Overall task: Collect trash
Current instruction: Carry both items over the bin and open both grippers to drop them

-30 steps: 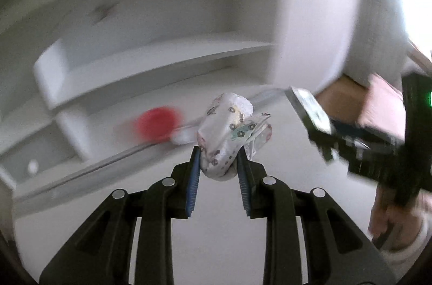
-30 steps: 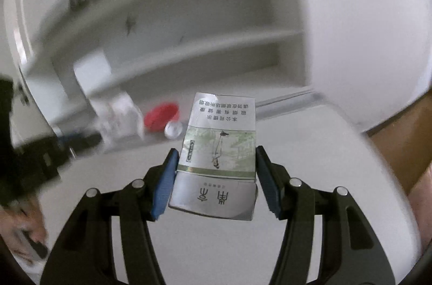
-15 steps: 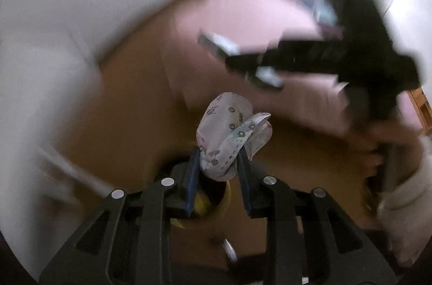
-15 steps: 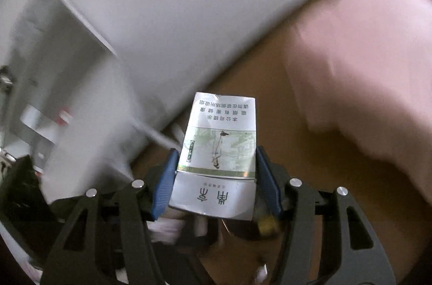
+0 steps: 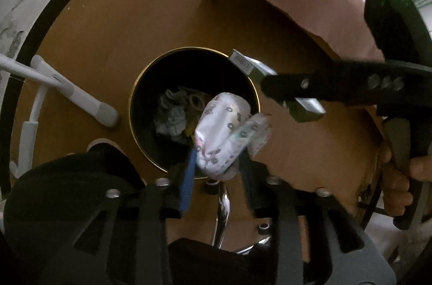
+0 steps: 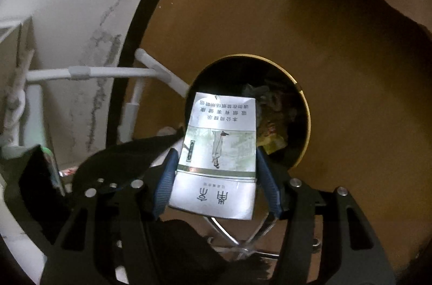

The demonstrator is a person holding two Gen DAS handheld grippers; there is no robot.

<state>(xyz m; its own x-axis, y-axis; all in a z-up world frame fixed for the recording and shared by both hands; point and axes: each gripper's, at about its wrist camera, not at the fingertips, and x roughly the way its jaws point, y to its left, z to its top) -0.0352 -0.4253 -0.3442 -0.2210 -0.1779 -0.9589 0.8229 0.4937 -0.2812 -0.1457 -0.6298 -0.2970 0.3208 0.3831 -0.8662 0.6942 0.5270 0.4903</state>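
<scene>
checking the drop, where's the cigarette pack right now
In the right wrist view the cigarette pack sits between the right gripper's just-opening jaws, above the near rim of the round bin on the brown floor.

Both wrist views look steeply down into one bin (image 5: pixel 151 85).

Brown floor (image 5: pixel 113 23) under black bin (image 5: pixel 145 107)
</scene>
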